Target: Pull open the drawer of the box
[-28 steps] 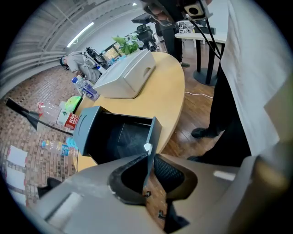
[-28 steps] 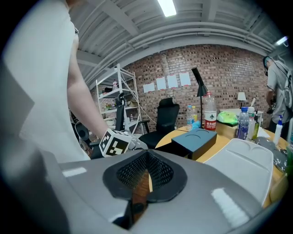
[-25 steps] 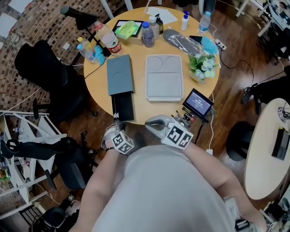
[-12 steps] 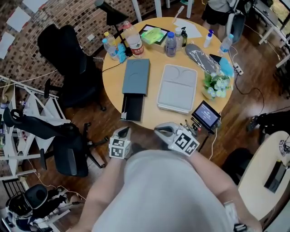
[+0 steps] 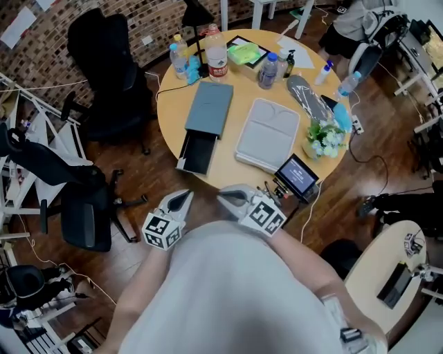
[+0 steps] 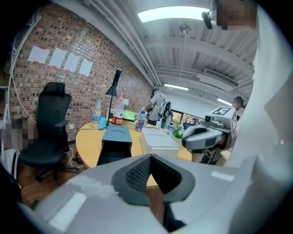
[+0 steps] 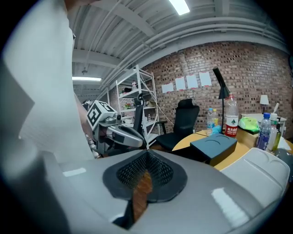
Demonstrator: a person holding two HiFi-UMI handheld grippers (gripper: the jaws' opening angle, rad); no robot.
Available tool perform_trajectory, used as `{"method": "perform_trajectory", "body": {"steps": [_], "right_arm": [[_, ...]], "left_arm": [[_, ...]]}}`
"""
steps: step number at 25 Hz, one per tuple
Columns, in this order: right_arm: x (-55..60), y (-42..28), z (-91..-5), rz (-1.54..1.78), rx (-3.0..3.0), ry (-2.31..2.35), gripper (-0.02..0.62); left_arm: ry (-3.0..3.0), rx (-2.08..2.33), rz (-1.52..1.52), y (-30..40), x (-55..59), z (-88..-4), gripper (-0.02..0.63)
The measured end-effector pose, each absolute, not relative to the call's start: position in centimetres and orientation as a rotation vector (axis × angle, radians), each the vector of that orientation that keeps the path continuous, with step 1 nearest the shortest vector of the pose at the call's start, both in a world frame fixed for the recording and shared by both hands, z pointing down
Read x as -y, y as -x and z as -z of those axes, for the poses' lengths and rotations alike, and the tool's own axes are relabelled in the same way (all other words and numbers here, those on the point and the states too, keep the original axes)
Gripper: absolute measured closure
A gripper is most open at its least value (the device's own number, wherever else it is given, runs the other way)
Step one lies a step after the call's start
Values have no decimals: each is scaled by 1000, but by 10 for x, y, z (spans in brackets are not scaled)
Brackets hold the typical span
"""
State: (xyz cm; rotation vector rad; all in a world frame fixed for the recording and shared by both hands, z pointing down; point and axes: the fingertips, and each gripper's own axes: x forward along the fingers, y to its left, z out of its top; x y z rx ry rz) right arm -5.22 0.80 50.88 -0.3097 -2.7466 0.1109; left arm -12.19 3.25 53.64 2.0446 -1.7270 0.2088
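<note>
On the round wooden table [image 5: 172, 104] lies the blue-grey box [image 5: 210, 106], and its black drawer [image 5: 197, 153] sticks out toward the table's near edge. My left gripper [image 5: 185, 196] is shut with nothing in it. It hangs off the table just below the drawer's front, apart from it. Beside it, my right gripper [image 5: 223, 194] is shut and empty too, near the table edge. In the left gripper view the box [image 6: 117, 134] and drawer [image 6: 110, 153] lie ahead of the shut left gripper [image 6: 150, 156]. The right gripper view shows the box [image 7: 215, 145] past the shut right gripper [image 7: 145, 153].
A white lidded tray [image 5: 267, 134] sits right of the box. Bottles [image 5: 216, 54], a black lamp [image 5: 196, 15], a flower pot [image 5: 324, 142] and a small screen [image 5: 296, 174] stand around the table. Black office chairs [image 5: 107, 55] stand to the left on the wooden floor.
Both grippers have drawn back from the table edge. The left gripper has come away from the drawer's front and its jaws have closed. The drawer stays pulled out.
</note>
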Motion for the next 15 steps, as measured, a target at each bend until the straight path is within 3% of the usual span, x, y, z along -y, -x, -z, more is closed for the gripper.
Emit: {"method": "perform_trajectory", "body": {"steps": [15], "right_arm": [[-35, 78, -453, -65, 2798, 282, 589]], "left_arm": [[-2060, 1864, -84, 153, -86, -487, 601]]}}
